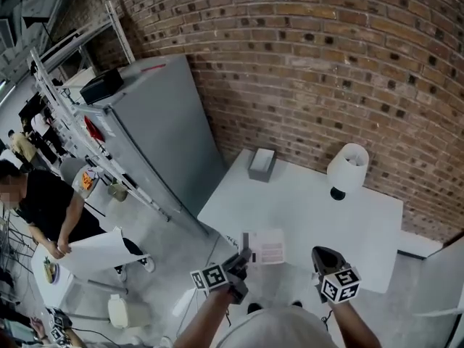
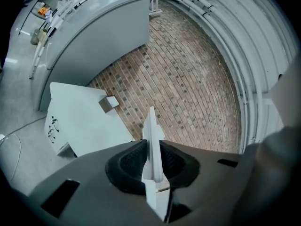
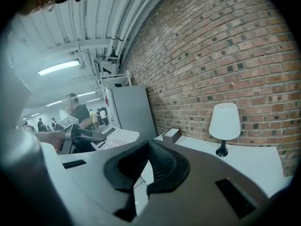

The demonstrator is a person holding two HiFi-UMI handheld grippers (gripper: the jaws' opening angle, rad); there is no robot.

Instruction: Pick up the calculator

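Observation:
The calculator (image 1: pixel 266 246) is a flat white slab with rows of keys. It hangs in the air over the near edge of the white table (image 1: pixel 326 216), and my left gripper (image 1: pixel 245 257) is shut on its near end. In the left gripper view it stands edge-on as the calculator (image 2: pixel 152 157), pinched between the two dark pads. The right gripper view shows the calculator (image 3: pixel 116 138) off to the left in the left gripper (image 3: pixel 82 134). My right gripper (image 1: pixel 326 256) hovers to the right, jaws (image 3: pixel 148 146) shut with nothing between them.
A white lamp (image 1: pixel 346 169) stands at the back right of the table by the brick wall. A small grey box (image 1: pixel 261 164) sits at the far left corner. A tall grey cabinet (image 1: pixel 156 122) stands left of the table. People stand further off at the left.

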